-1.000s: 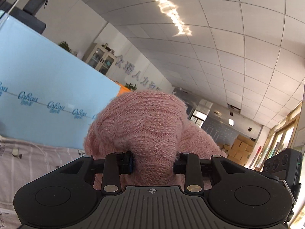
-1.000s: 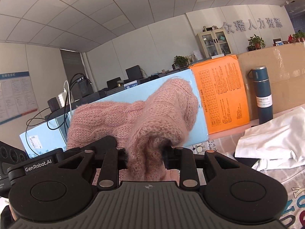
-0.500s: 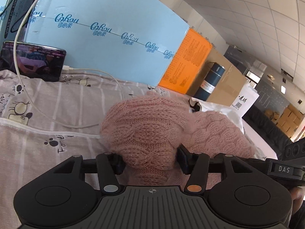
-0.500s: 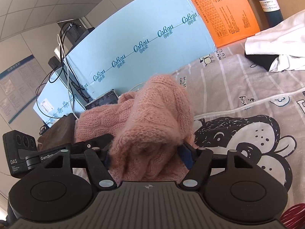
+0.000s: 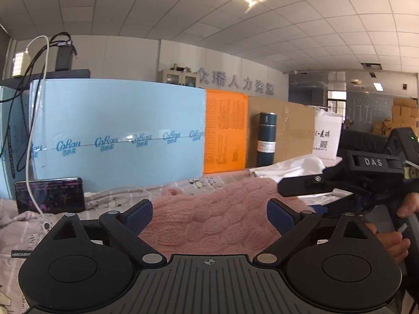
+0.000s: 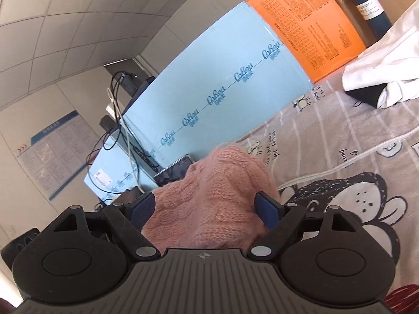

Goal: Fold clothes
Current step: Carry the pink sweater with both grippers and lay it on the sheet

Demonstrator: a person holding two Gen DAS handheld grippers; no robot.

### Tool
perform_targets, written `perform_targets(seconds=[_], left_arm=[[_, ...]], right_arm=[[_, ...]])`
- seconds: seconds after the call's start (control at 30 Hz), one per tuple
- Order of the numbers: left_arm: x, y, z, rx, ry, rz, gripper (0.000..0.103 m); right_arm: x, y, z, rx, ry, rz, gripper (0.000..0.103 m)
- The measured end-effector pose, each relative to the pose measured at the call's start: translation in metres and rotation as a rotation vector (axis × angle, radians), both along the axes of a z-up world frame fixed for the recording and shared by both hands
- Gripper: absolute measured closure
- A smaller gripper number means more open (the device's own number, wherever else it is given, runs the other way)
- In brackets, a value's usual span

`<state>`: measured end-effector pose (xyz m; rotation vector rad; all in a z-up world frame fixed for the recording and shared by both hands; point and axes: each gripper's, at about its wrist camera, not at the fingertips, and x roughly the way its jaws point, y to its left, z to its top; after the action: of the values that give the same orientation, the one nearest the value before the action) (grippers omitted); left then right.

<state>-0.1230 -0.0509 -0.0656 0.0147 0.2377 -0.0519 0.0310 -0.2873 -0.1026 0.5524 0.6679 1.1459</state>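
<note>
Pink sweater (image 5: 209, 217) between both grippers' spreading, opening fingers (image 6: 267, 206), phone (image 5: 49, 195) plain only from left wrist

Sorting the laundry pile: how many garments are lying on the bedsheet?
2, possibly more hidden. A pink sweater lies right in front of both grippers; white clothing sits further back near the blue bottle, covering something dark.

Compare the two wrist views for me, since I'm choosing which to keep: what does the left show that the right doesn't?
Only the left wrist view shows the right gripper with the hand holding it, and a white bag. Only the right wrist view shows a wall poster and the bear print on the bedsheet. Both show the pink sweater lying between opening jaws, the blue board, orange sheet, blue flask and white garment.
</note>
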Motion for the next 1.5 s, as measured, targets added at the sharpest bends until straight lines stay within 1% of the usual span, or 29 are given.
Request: perform_targets(seconds=[0.07,0.1,0.17,0.27,0.3,0.33,0.37,0.4,0.43,0.5,0.53,0.57,0.67,0.7,0.73,0.77,0.87,0.93,1.0,1.03,1.1,1.13,1.17,1.2,1.27,1.4,1.5], left_arm=[[0.003,-0.015,-0.007,0.048,0.031,-0.080,0.007],[0.006,-0.020,-0.009,0.072,0.042,-0.099,0.007],[0.012,-0.031,-0.016,0.136,0.056,-0.099,0.007],[0.021,-0.037,-0.022,0.205,0.076,-0.045,0.009],[0.024,-0.037,-0.024,0.220,0.086,-0.022,0.023],[0.027,-0.035,-0.025,0.230,0.100,0.011,0.055],[0.030,-0.031,-0.026,0.226,0.120,0.045,0.071],[0.030,-0.023,-0.026,0.196,0.124,0.061,0.078],[0.029,-0.016,-0.024,0.158,0.124,0.070,0.078],[0.020,-0.004,-0.020,0.117,0.089,0.114,0.079],[0.014,0.002,-0.018,0.098,0.070,0.136,0.079],[0.007,0.009,-0.016,0.076,0.054,0.155,0.079],[-0.012,0.028,-0.013,0.023,0.020,0.216,0.079],[-0.019,0.035,-0.013,0.010,0.012,0.237,0.079],[-0.023,0.041,-0.013,-0.004,0.009,0.254,0.079],[-0.027,0.046,-0.014,-0.017,0.008,0.271,0.079],[-0.041,0.061,-0.017,-0.065,0.012,0.331,0.079],[-0.050,0.071,-0.019,-0.099,0.016,0.374,0.079],[-0.058,0.080,-0.023,-0.124,0.021,0.414,0.079],[-0.062,0.084,-0.024,-0.134,0.022,0.434,0.079],[-0.068,0.092,-0.027,-0.155,0.024,0.467,0.079],[-0.071,0.097,-0.028,-0.165,0.025,0.483,0.079],[-0.073,0.100,-0.028,-0.173,0.026,0.494,0.080],[-0.074,0.102,-0.029,-0.182,0.023,0.500,0.080],[-0.077,0.106,-0.028,-0.199,0.011,0.502,0.080],[-0.078,0.109,-0.021,-0.217,-0.044,0.463,0.081],[-0.075,0.119,-0.013,-0.284,-0.107,0.414,0.080]], right_arm=[[0.001,0.008,0.002,0.041,0.023,0.072,0.020],[0.001,0.012,0.004,0.056,0.032,0.105,0.020],[0.000,0.021,0.008,0.087,0.048,0.171,0.020],[-0.005,0.038,0.015,0.132,0.058,0.320,0.020],[-0.009,0.043,0.018,0.129,0.045,0.346,0.020],[-0.012,0.048,0.021,0.124,0.032,0.370,0.020],[-0.014,0.051,0.023,0.103,0.014,0.361,0.020],[-0.016,0.053,0.025,0.083,-0.005,0.351,0.019],[-0.015,0.053,0.027,0.076,-0.017,0.334,0.019],[-0.010,0.046,0.026,0.071,-0.044,0.262,0.019],[-0.008,0.042,0.026,0.069,-0.057,0.226,0.018],[-0.005,0.038,0.025,0.064,-0.071,0.189,0.014],[0.007,0.033,0.021,-0.046,-0.132,0.025,0.011],[0.015,0.034,0.015,-0.108,-0.137,-0.028,0.011],[0.022,0.038,0.009,-0.158,-0.125,-0.056,0.011],[0.029,0.044,0.002,-0.206,-0.103,-0.066,0.011],[0.044,0.065,-0.019,-0.305,-0.021,-0.025,0.011],[0.047,0.079,-0.030,-0.322,0.012,0.027,0.011],[0.047,0.092,-0.036,-0.340,0.041,0.051,0.011],[0.045,0.098,-0.036,-0.348,0.037,0.048,0.013],[0.038,0.107,-0.034,-0.368,-0.001,0.050,0.033],[0.033,0.110,-0.032,-0.384,-0.023,0.048,0.055],[0.029,0.113,-0.031,-0.394,-0.048,0.044,0.075],[0.024,0.113,-0.030,-0.388,-0.073,0.050,0.080],[0.015,0.107,-0.024,-0.369,-0.139,0.034,0.084],[0.003,0.077,0.011,-0.263,-0.304,-0.073,0.086],[-0.004,0.052,0.038,-0.212,-0.408,-0.187,0.086]])
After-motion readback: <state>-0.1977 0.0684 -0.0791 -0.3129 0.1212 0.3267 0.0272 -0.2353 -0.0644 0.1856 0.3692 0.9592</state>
